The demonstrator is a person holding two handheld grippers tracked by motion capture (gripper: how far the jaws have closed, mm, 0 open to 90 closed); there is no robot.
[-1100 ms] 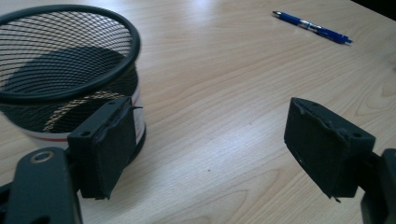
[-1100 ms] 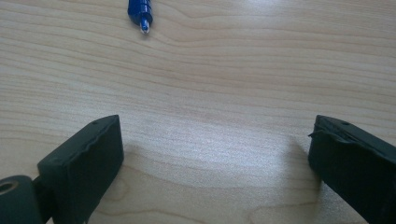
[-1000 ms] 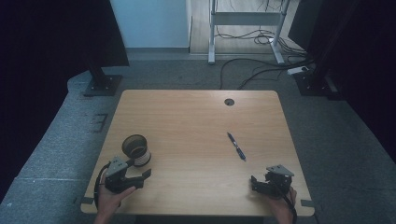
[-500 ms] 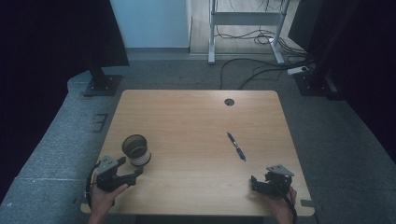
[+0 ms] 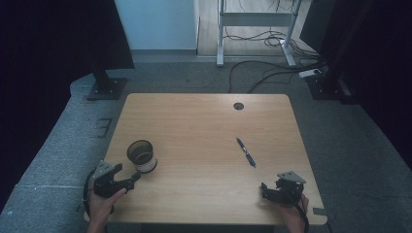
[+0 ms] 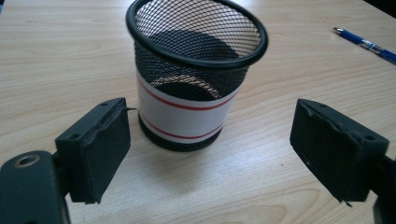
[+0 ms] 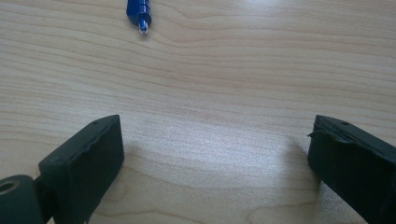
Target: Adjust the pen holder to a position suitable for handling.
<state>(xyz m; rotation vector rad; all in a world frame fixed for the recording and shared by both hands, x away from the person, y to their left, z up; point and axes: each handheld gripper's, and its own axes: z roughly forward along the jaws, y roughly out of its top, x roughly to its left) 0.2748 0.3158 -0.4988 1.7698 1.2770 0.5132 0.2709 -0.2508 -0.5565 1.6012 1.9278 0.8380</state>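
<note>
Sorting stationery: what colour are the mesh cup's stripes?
Red, on the black mesh cup's white band; left gripper view.

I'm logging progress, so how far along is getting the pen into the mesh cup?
Nothing looks done: the blue pen lies on the wooden table, and the black mesh cup stands empty. In hand: the left gripper sits open just short of the cup. Left: the open right gripper hasn't reached the pen.

Black wire-mesh cup (image 6: 196, 70) with paper band, glossy plastic pen (image 6: 364, 44), matt wood-grain table (image 5: 194, 116).
</note>
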